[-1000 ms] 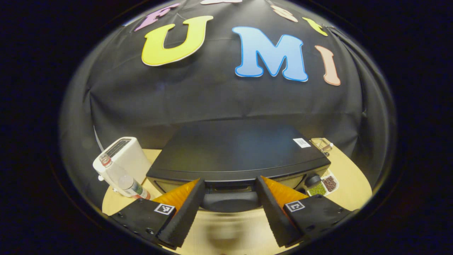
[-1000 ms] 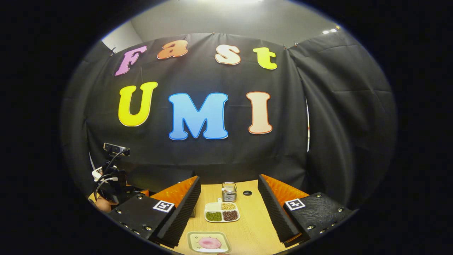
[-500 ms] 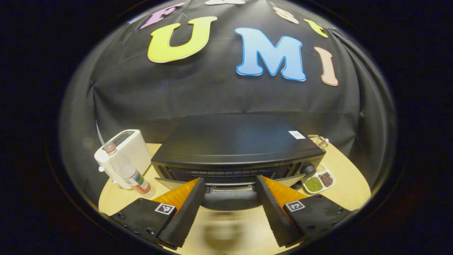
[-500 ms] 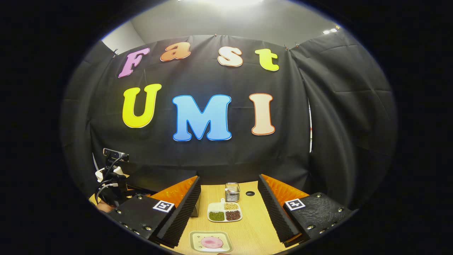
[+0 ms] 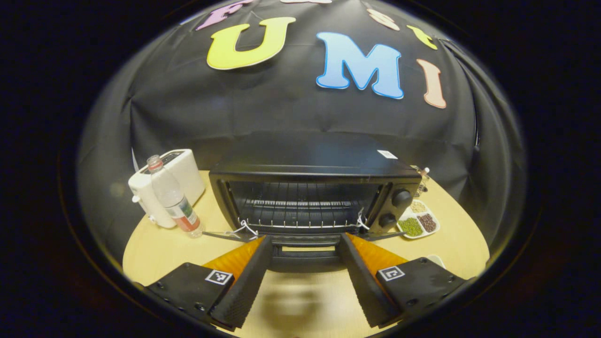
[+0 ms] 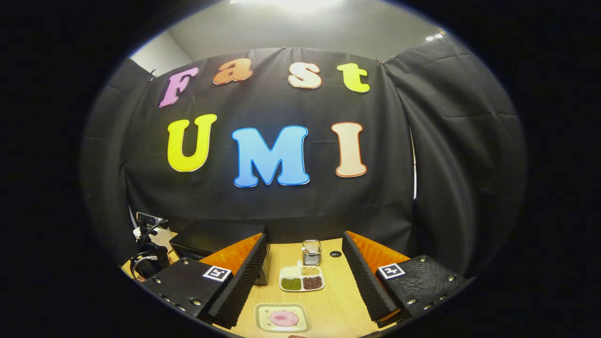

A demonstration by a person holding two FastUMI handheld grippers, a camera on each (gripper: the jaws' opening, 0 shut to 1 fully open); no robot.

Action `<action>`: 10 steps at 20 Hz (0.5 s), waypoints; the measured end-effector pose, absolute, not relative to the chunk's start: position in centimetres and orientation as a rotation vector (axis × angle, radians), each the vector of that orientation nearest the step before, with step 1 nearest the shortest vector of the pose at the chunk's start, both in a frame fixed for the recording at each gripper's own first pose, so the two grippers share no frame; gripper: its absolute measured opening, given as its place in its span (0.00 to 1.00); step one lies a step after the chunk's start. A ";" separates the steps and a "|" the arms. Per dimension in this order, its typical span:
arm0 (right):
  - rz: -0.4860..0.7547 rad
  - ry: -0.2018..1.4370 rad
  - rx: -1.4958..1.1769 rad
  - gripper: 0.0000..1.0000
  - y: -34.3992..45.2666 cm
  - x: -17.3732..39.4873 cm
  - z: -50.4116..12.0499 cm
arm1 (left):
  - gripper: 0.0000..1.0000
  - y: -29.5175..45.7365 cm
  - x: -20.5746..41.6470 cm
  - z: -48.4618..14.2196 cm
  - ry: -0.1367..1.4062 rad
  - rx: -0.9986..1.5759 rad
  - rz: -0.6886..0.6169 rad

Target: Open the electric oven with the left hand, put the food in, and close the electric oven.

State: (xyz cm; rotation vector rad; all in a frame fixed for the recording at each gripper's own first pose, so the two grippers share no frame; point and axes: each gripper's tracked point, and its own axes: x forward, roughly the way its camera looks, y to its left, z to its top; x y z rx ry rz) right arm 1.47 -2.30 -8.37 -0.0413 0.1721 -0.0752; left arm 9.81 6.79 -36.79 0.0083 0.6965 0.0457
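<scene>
Toaster (image 5: 181,176) w/ bottle (image 5: 173,199) in front; bean tray (image 6: 302,280) nr jar (image 6: 311,252).

Your left gripper view faces the open oven (image 5: 310,197) close up, mid-frame. Your right gripper view looks from farther back; both share the bean dish (image 6: 302,280) and the oven.

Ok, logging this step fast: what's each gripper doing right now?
Left gripper: open, fingers either side of the oven door handle, not pressing it.
Right gripper: open, empty, above the plate of food.
</scene>
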 end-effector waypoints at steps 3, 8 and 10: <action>-0.074 0.171 -0.045 0.98 -2.3 1.3 -8.4 | 0.97 6.7 8.7 -37.6 0.718 0.012 0.044; -0.067 0.187 -0.035 0.98 -2.1 1.2 -8.9 | 0.97 6.7 6.8 -39.5 0.769 0.010 0.044; -0.063 0.194 -0.033 0.98 -1.9 1.4 -9.1 | 0.97 6.6 5.6 -41.1 0.804 0.003 0.044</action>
